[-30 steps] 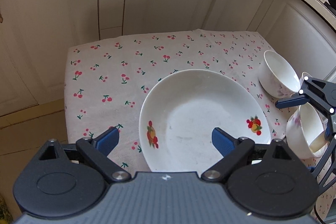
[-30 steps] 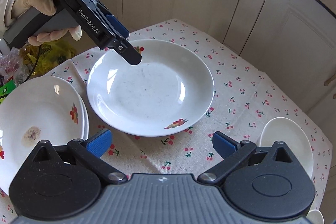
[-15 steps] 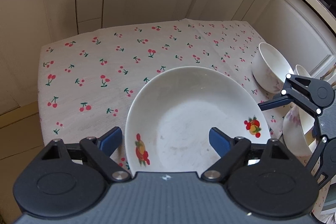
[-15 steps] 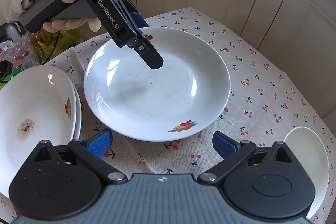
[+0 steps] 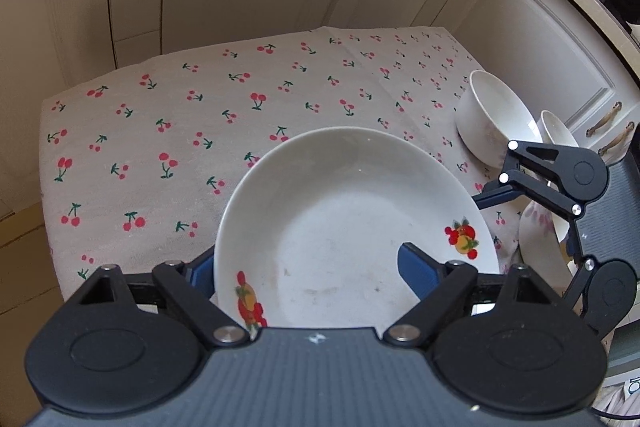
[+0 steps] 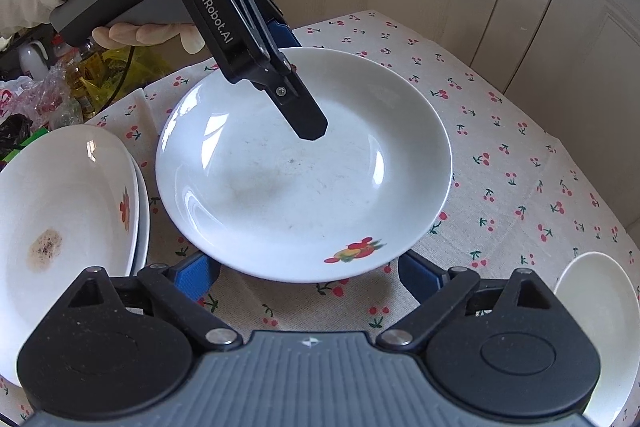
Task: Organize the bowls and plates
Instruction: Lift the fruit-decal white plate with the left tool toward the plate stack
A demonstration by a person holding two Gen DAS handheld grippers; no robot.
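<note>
Grasp step: my left claw (image 5: 304,277) straddles the near rim of the plate (image 5: 352,219), pads not visibly clamped, while my right claw (image 6: 308,277), still unclamped, narrows around its opposite rim; next, both must pinch firmly.

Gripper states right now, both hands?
Left gripper: open, straddling the rim of the plate, not clamped.
Right gripper: open, jaws closing, plate edge between them, pads not touching.

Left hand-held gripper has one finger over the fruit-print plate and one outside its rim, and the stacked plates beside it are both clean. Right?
Not quite. The left hand-held gripper does straddle the rim of the fruit-print plate, but the top plate of the stacked plates carries a brown food stain, as the right wrist view shows.
</note>
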